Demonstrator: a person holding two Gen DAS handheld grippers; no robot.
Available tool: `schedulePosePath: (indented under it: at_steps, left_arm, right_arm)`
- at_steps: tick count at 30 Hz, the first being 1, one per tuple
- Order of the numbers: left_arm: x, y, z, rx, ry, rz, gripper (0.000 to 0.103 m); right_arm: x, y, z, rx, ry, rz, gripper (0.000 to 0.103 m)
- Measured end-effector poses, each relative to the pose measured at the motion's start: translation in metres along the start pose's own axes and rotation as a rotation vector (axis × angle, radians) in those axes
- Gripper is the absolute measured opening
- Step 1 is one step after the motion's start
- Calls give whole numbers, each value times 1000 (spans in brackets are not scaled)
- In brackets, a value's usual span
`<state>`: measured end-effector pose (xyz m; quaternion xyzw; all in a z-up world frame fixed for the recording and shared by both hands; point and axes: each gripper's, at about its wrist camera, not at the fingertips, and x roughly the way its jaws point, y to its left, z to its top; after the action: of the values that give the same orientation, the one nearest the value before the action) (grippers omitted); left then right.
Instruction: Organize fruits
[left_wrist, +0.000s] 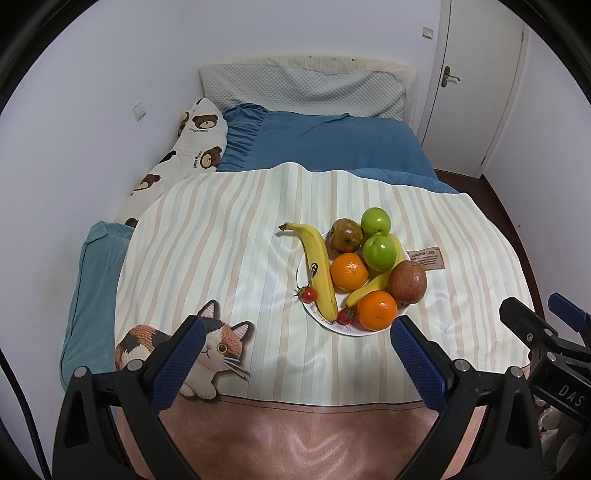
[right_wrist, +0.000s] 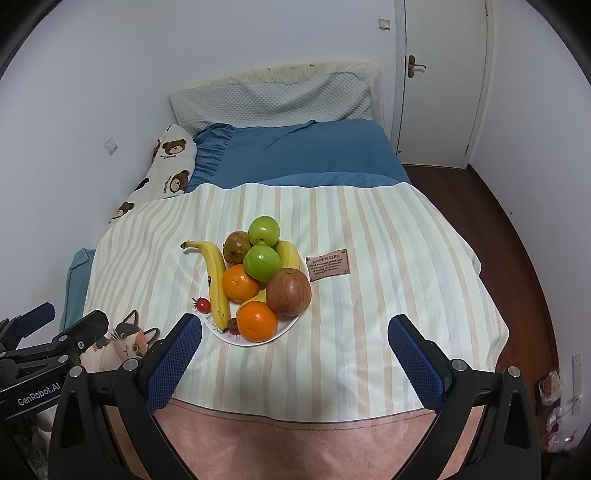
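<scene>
A white plate (left_wrist: 345, 329) (right_wrist: 242, 341) sits on the striped blanket, piled with fruit: a long banana (left_wrist: 320, 271) (right_wrist: 216, 282), two oranges (left_wrist: 376, 310) (right_wrist: 256, 321), a red apple (left_wrist: 407, 281) (right_wrist: 289, 291), two green apples (left_wrist: 379, 252) (right_wrist: 262, 261), a brownish pear (left_wrist: 346, 235) (right_wrist: 237, 246), a second banana (left_wrist: 371, 288) and two small red tomatoes (left_wrist: 308, 294) (right_wrist: 202, 305). My left gripper (left_wrist: 297, 332) is open and empty, just short of the plate. My right gripper (right_wrist: 295, 330) is open and empty, to the right of the plate.
The striped blanket (left_wrist: 221, 258) has a cat patch (left_wrist: 207, 347) and a brown label (right_wrist: 328, 265). Blue bedding (left_wrist: 332, 144), a grey pillow (left_wrist: 303, 88) and a bear-print pillow (left_wrist: 184, 155) lie behind. A white door (right_wrist: 443, 81) and wooden floor (right_wrist: 509, 229) are right.
</scene>
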<state>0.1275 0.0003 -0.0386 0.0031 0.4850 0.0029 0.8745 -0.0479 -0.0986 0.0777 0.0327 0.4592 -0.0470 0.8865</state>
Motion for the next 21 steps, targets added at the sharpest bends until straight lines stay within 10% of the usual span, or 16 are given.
schedulePosePath:
  at_steps: [21]
  left_arm:
    - [-6, -1, -2, 2, 0, 6, 103]
  right_arm:
    - [-2, -1, 1, 1, 2, 0, 103]
